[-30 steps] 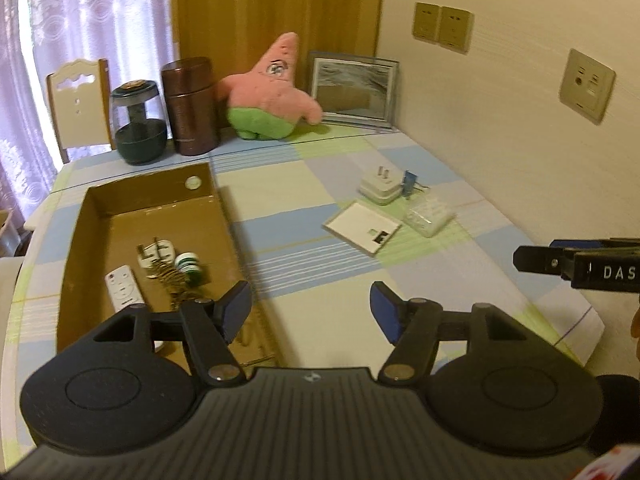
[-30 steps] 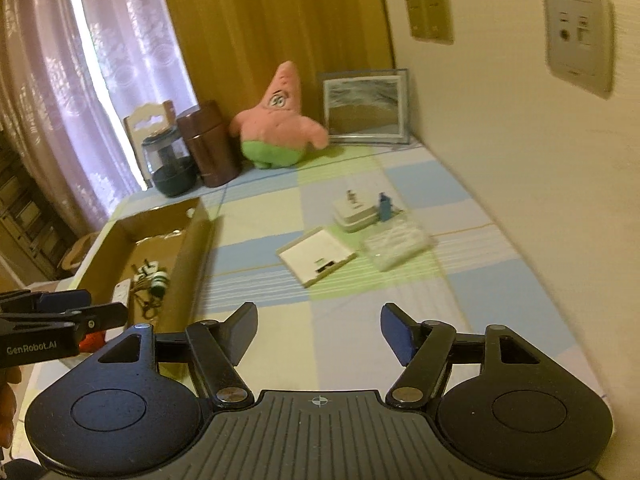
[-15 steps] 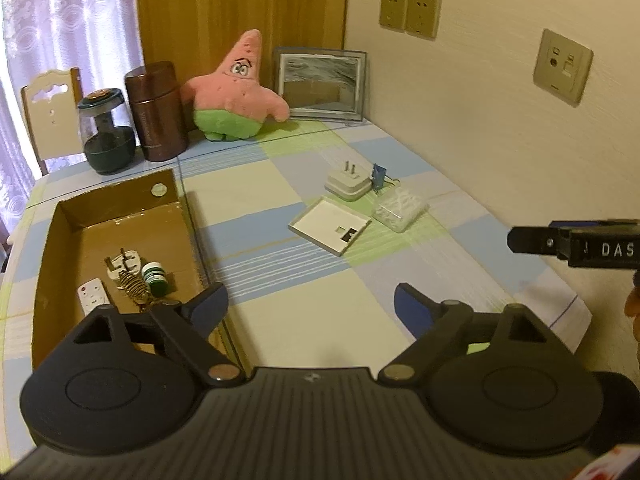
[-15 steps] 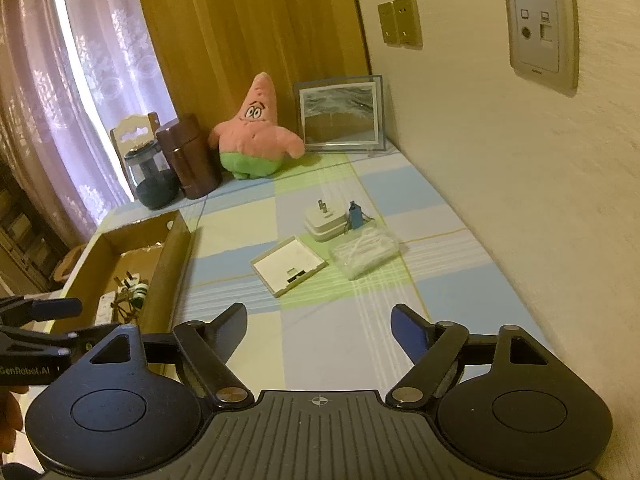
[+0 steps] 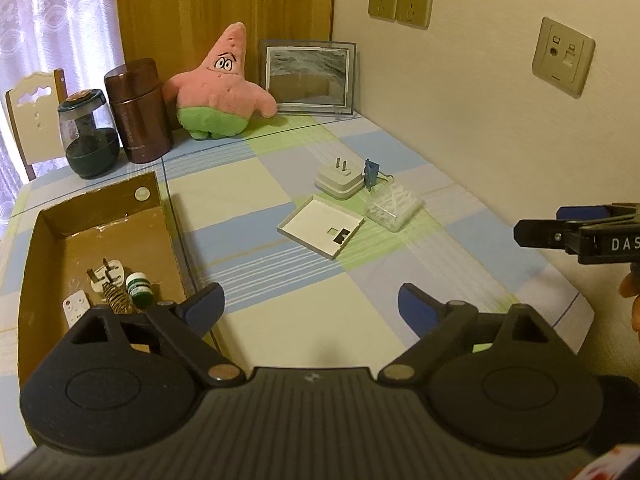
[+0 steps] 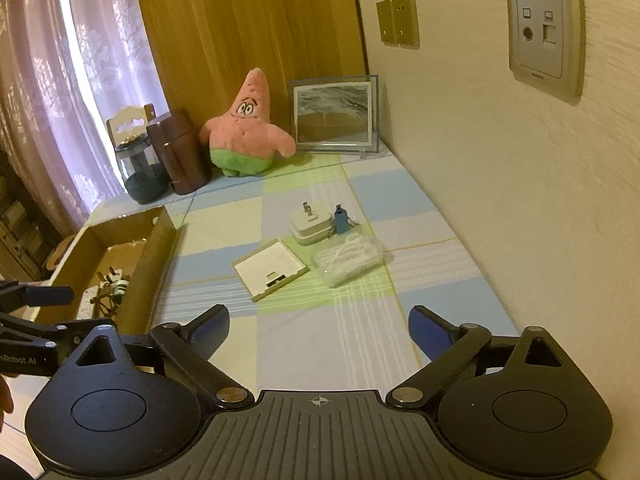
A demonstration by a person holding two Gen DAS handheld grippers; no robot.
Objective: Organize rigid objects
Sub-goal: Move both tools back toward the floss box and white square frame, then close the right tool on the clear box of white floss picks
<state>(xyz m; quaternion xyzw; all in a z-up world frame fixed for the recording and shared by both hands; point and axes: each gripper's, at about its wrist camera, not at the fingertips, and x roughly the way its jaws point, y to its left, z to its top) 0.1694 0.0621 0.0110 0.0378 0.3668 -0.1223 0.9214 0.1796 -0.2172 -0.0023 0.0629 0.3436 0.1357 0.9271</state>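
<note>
Both the left gripper (image 5: 311,307) and the right gripper (image 6: 319,328) are hovering empty with jaws spreading wider, readying for the charger (image 5: 338,179), flat tray (image 5: 321,226) and clear case (image 5: 393,207) waiting mid-table, while the cardboard box (image 5: 168,240) at the left edge is collecting sorted items.

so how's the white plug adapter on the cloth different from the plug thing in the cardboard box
The white plug adapter stands on the checked tablecloth, out in the open; the white plug lies inside the cardboard box. The adapter is a squat rounded square with its prongs pointing up; the boxed plug lies on its side, prongs angled toward the box's far wall. The adapter looks bulkier. Both are white with metal prongs.
</note>
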